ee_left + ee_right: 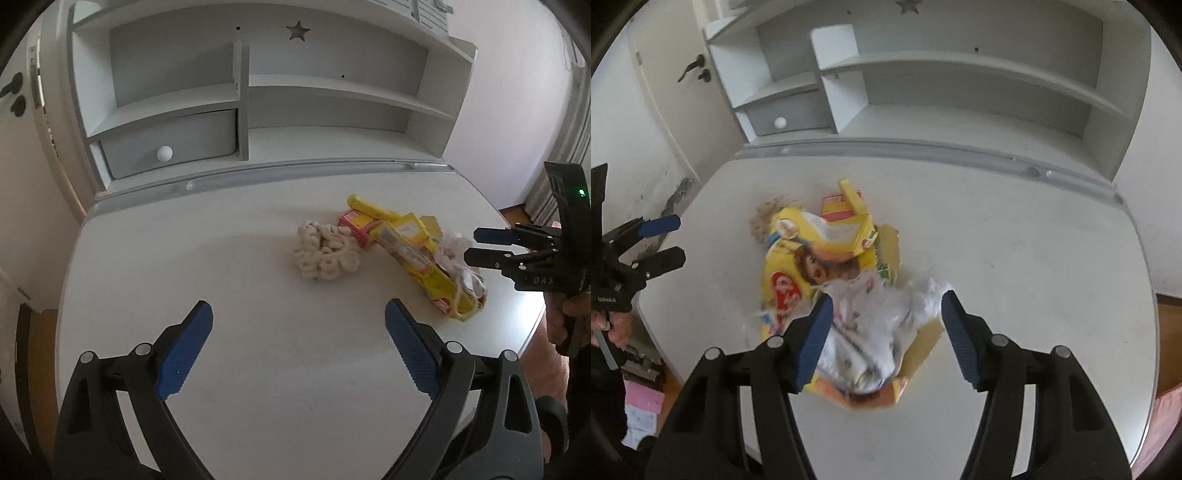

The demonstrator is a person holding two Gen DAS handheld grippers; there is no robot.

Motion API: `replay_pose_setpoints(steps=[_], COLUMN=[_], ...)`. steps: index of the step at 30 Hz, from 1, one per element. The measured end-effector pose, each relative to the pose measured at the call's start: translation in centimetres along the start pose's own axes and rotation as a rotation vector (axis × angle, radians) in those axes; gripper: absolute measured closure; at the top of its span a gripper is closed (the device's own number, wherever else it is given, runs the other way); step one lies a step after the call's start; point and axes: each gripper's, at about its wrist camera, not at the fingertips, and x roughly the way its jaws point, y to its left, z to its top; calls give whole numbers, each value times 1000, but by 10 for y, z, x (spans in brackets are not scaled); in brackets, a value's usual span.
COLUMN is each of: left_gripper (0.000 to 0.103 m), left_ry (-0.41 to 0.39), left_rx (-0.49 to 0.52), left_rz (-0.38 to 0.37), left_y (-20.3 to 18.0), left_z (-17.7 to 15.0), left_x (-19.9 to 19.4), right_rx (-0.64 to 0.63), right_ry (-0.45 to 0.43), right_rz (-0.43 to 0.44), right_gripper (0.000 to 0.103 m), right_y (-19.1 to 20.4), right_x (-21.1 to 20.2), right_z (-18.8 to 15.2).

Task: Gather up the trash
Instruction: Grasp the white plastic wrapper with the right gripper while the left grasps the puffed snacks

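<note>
A pile of trash lies on the white desk [184,258]: a flattened yellow cereal box [424,258] [798,266], a small pink and yellow carton [356,221] [836,206], a crumpled clear plastic bag [454,254] [879,325] and a cream knotted cord bundle [327,253]. My right gripper [884,306] is open, its jaws on either side of the plastic bag, just above it; it also shows in the left wrist view [476,245]. My left gripper [299,314] is open and empty over bare desk, short of the cord bundle.
A white shelf unit [258,92] with a small drawer and round knob [164,152] stands at the desk's back. A door [665,92] is at the left. Wood floor shows past the desk's right edge [1167,325].
</note>
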Motion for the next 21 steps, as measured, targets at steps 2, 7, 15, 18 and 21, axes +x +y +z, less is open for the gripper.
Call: replay_pose_setpoints(steps=[2,7,15,18,21], left_gripper=[12,12,12,12,26], left_ry=[9,45,111,111,112], left_rx=[17,69,100,92,92], left_rz=[-6,-53,-52,-51,-37], left_y=[3,-18,-28,-28,-28], left_z=[4,17,27,28,28], left_x=[10,48,99,104,107], right_rx=[35,157,191,207,209], right_ry=[24,73,87,57,28], right_rz=[16,98,152,151,159], right_gripper=[43,43,57,58,59], right_y=[-3,-30,-36,-40,-41], right_x=[11,30,37,29,21], right_z=[3,4,13,15,18])
